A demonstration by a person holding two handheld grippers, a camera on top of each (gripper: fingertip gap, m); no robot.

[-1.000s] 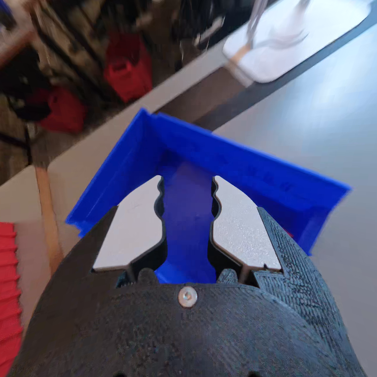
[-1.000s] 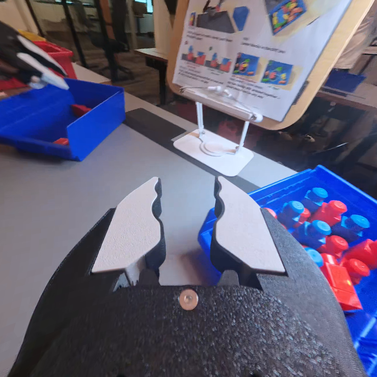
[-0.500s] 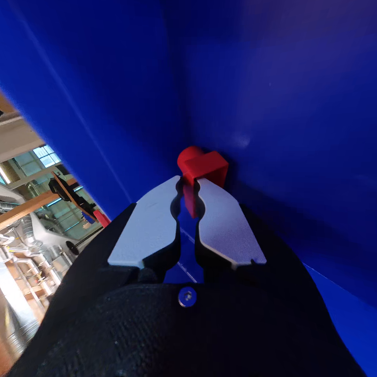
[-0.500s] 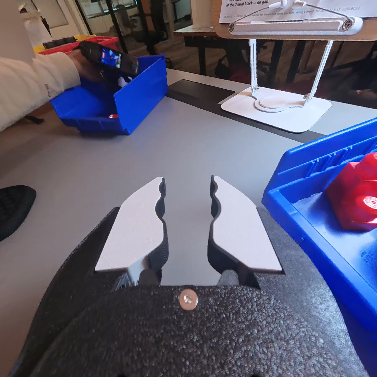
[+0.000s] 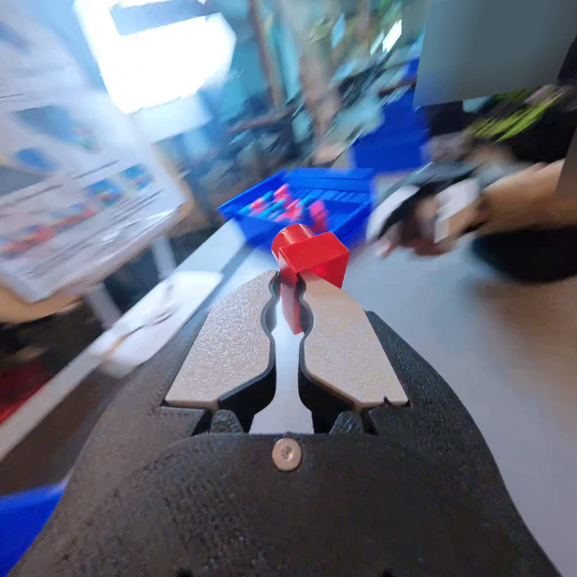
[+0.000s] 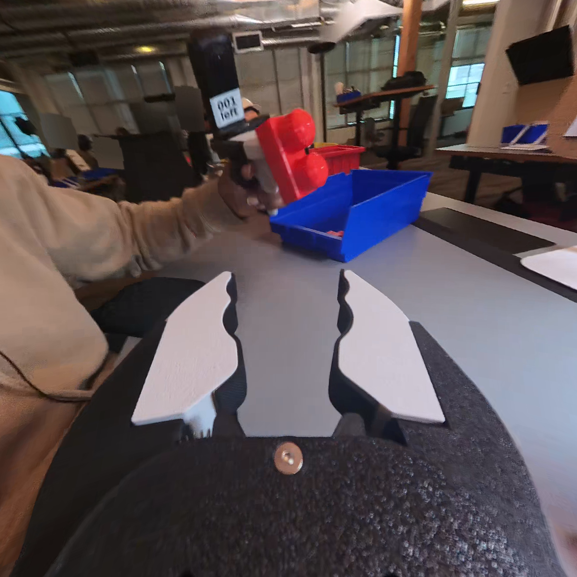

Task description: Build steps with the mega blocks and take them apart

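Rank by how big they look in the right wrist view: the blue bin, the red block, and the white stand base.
1. blue bin, largest.
2. red block, held up by the left gripper; nearer the camera, so true size is unsure.
3. white stand base, cut off by the frame edge.

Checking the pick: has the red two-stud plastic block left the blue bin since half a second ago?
Yes. The red block, clamped in the left gripper, is now raised above the blue bin.

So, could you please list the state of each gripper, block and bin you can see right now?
Left gripper: shut on the red block, lifted above the table.
Red block: two-stud, held in the air, tilted.
Right gripper: open, empty, over the grey table.
Near blue bin: on the table, nearly empty.
Far blue bin: holds red and blue blocks.
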